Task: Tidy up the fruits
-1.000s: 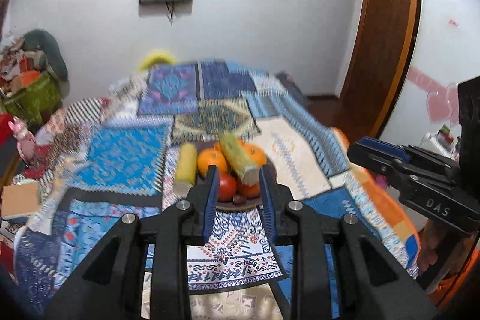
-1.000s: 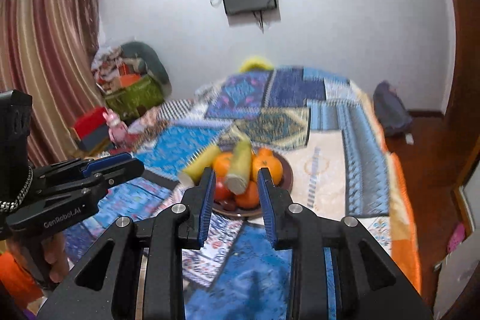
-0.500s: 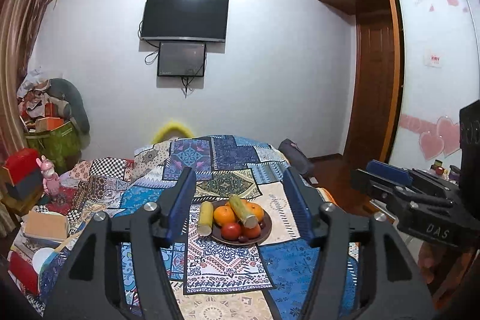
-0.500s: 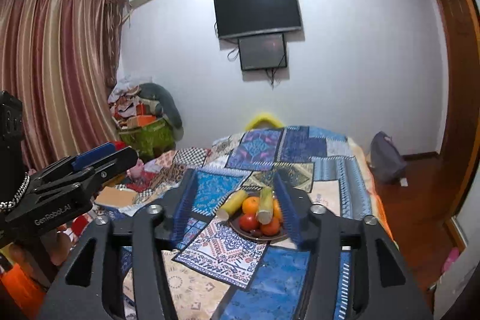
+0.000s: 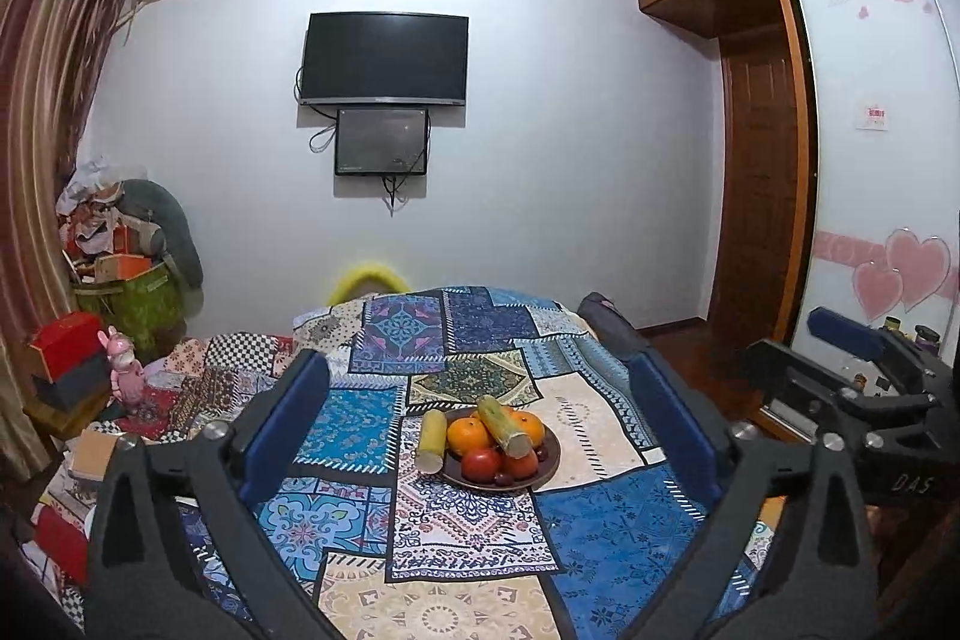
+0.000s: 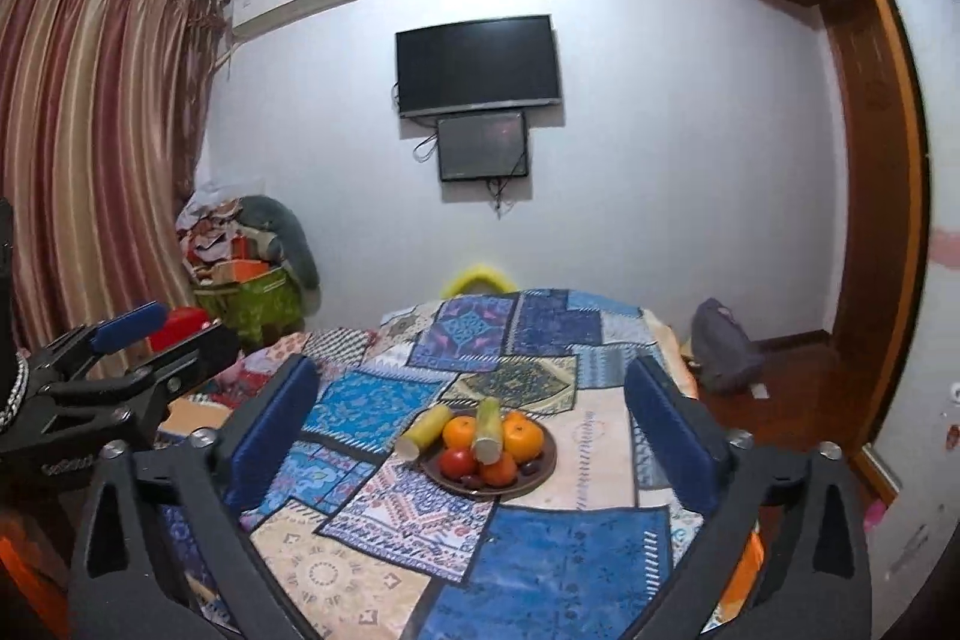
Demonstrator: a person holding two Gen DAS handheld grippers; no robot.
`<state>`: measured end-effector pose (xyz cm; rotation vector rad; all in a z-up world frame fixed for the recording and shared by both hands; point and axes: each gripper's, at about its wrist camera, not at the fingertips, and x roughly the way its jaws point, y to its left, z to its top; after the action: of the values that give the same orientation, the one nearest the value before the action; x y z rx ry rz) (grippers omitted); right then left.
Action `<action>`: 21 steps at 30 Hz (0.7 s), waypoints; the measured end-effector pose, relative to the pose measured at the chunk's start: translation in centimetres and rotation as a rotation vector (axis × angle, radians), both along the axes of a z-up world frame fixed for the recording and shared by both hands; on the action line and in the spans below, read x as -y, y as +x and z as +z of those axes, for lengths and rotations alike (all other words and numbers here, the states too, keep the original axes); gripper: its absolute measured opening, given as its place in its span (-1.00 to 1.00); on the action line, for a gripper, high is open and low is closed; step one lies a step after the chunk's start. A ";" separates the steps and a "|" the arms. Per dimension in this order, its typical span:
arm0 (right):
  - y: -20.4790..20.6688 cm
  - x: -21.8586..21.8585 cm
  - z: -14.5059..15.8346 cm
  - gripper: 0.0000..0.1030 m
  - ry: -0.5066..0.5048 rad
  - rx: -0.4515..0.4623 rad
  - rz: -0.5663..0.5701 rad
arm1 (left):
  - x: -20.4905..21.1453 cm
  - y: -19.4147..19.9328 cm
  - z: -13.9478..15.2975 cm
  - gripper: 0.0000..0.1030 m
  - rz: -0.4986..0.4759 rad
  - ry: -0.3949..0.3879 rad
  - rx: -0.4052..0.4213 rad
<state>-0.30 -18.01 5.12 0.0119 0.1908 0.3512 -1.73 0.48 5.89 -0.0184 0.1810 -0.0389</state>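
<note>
Both tools [image 5: 480, 424] [image 6: 474, 424] wide apart above fruit plate [image 5: 540, 466].

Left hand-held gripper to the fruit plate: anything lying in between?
Nothing but the patchwork cloth. In the left wrist view, the stretch from the open left hand-held gripper to the fruit plate is bare fabric.

Left gripper [image 5: 480, 424]: fingers [image 5: 282, 424] spread wide, blue pads facing inward, nothing between them; held level and pointing forward. Right gripper [image 6: 471, 421]: fingers [image 6: 672, 430] likewise spread wide and empty, same forward attitude. Each gripper is visible at the edge of the other's view, side by side and apart.
</note>
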 end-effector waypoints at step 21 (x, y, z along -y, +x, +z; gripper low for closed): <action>-1.1 0.1 0.0 1.00 -0.011 0.019 -0.007 | 0.3 -0.2 -0.6 1.00 0.008 0.007 -0.006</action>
<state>-1.42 -18.16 5.10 -0.0018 0.1734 0.3429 -1.97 0.18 5.28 -0.0126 0.1873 -0.0301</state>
